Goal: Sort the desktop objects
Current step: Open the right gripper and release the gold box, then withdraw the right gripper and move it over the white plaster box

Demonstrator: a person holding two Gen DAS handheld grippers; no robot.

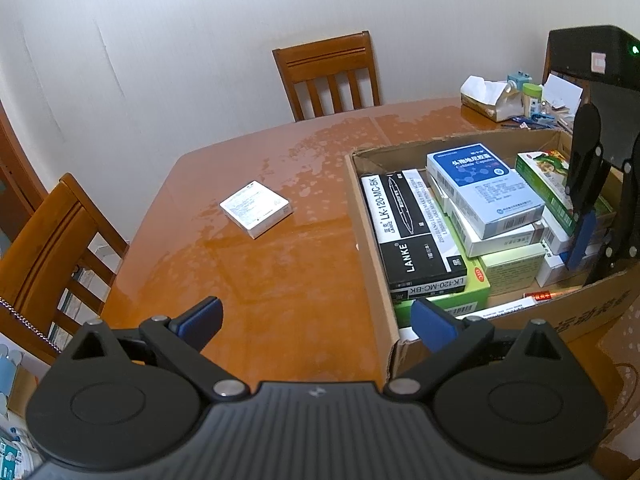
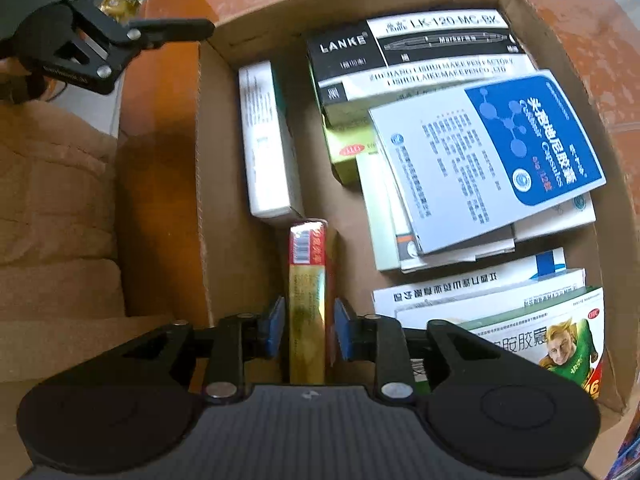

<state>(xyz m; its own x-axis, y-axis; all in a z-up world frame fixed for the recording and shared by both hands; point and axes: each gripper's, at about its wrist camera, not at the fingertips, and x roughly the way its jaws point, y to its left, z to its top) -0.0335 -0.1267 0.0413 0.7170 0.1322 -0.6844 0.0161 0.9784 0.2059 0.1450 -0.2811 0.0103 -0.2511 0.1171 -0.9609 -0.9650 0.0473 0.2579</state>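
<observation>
Right tongs (image 2: 306,330): inside the cardboard box (image 2: 202,184), fingers drawn in on either side of a red-and-gold carton (image 2: 307,280). The blue pads sit just beside its long faces; a thin gap seems to show at each, so whether they grip it or have just let go I cannot tell.
Red-and-gold carton: stands on its narrow edge straight ahead of the right tongs, on the bare strip of the box floor.
Left tongs (image 1: 316,322): spread wide and holding nothing, hovering over the wooden table (image 1: 256,280) with the box's near corner just to their right.
Ahead of the right tongs: a long white carton (image 2: 264,140) lies beyond the red-and-gold one, along the box wall.
Right of the right tongs: stacked packets, with a blue-and-white medicine box (image 2: 484,156) on top, a black marker box (image 2: 416,48) behind it, and a green-and-white carton (image 2: 532,340) nearest.
Ahead and left of the left tongs: a small white box (image 1: 256,209) lies alone on the table, well apart from the cardboard box.
Far right of the left tongs: tissues, a jar and small clutter (image 1: 516,100) beyond the box.
Progress: most packets lie in the box. The white box on the table looks left to gather, if it belongs there. The red-and-gold carton fits either a setting-down or a picking-up.
</observation>
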